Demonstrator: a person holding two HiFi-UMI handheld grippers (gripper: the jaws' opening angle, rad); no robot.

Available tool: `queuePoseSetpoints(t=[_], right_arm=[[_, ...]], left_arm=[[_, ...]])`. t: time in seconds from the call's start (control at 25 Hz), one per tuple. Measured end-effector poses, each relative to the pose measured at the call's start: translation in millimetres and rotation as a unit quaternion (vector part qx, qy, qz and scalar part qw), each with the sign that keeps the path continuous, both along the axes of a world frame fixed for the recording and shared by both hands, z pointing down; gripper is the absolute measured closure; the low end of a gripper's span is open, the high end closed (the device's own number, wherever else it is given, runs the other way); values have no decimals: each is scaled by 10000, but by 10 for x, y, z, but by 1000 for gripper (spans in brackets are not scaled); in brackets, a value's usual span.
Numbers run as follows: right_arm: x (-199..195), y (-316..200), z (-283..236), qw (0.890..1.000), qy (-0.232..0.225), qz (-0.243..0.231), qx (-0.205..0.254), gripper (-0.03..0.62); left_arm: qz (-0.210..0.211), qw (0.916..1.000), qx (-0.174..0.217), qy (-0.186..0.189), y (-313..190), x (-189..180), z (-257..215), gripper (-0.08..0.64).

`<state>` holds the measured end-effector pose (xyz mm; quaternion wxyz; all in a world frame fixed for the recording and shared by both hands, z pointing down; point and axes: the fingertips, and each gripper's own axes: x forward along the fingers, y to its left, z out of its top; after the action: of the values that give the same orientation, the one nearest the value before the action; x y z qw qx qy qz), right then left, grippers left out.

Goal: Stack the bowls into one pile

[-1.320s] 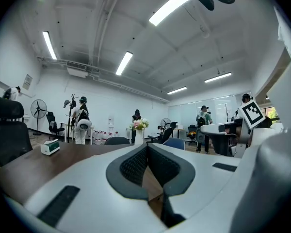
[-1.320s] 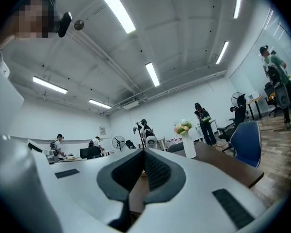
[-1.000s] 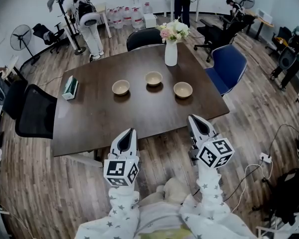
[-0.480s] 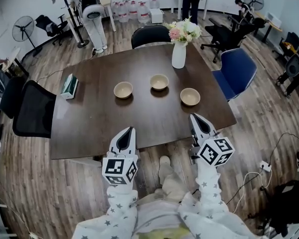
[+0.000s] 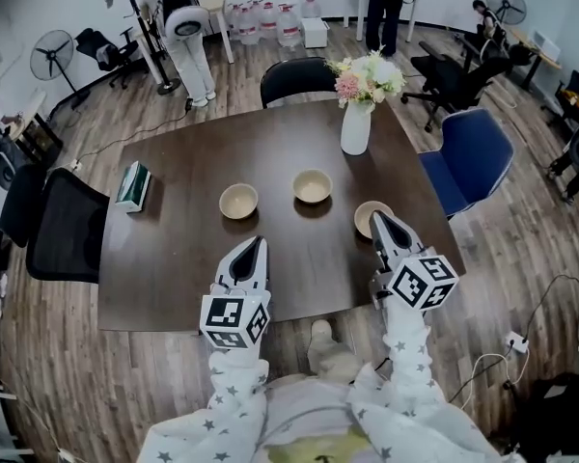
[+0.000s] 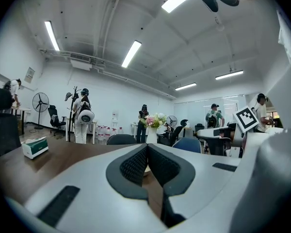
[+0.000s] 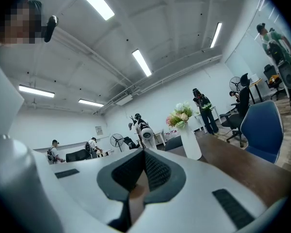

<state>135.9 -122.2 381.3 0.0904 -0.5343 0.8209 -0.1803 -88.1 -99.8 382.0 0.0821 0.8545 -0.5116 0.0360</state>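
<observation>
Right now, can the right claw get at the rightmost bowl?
Probably yes. The right claw sits right by the rightmost bowl with nothing between them, and the vase stands well beyond. But its jaws are shut, so it must open before taking the rim.

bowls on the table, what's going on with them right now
A person at the near edge of the dark table holds the left gripper and the right gripper out over it, both with jaws shut and empty. Three bowls sit apart in a row: the left bowl, the middle bowl and the right bowl, just past the right gripper's tip. Nothing is stacked yet.
</observation>
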Motion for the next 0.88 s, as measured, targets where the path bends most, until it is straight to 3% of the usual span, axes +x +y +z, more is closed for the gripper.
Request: queuePoseSetpoints(t=[0.24, 0.52, 0.72, 0.88], right_arm=[[246, -426, 87, 9998, 24, 109, -149, 571], [537, -678, 396, 9968, 128, 407, -680, 571], [723, -687, 740, 9896, 118, 760, -1218, 571], [801, -670, 1022, 9812, 503, 866, -1652, 569]], left_arm=[[192, 9997, -114, 36, -451, 253, 93, 535], [644, 9970, -420, -52, -731, 716, 409, 535], [1033, 9916, -769, -89, -793, 1030, 669, 535], [1250, 9872, -973, -184, -855, 1185, 838, 534]])
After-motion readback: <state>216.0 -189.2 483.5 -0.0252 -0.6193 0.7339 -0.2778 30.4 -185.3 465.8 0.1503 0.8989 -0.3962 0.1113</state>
